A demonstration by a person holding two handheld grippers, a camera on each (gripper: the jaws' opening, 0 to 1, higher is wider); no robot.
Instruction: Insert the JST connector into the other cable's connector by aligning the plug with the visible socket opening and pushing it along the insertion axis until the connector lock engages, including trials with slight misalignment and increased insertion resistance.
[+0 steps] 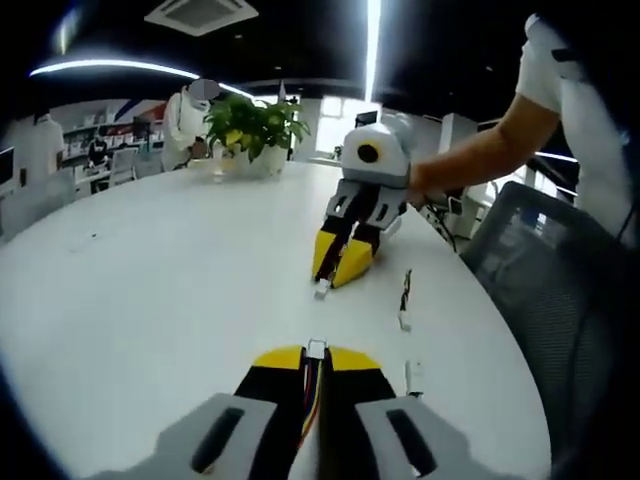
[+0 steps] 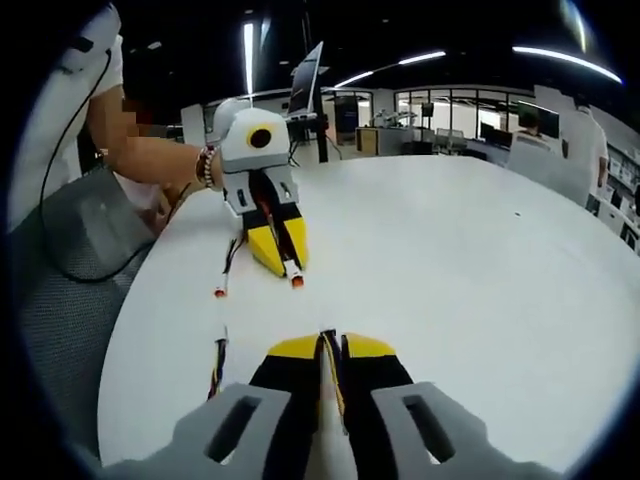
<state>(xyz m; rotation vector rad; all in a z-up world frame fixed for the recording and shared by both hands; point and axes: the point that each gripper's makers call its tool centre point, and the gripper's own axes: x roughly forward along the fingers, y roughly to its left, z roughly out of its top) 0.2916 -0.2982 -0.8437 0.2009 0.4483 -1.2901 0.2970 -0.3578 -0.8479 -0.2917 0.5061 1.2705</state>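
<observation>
L gripper (image 1: 316, 352) pinching white JST connector (image 1: 317, 348), frame btm ctr | R gripper (image 2: 330, 340) pinching wired plug (image 1: 322, 290), ctr | well apart over white table (image 1: 150, 290) | risk: skewed approach, plug jams, lock unengaged

Your left gripper (image 1: 316, 352) is clamped on a cable whose white connector (image 1: 317, 348) pokes out just past the jaw tips, its coloured wires (image 1: 311, 395) running back between the jaws. Your right gripper (image 1: 337, 274) pinches the other cable low over the table (image 1: 150, 290), its small connector (image 1: 322, 291) at the jaw tips and red-tipped (image 2: 297, 281) in the right gripper view. The two connectors face each other, apart and unmated, near your edge of the table.
</observation>
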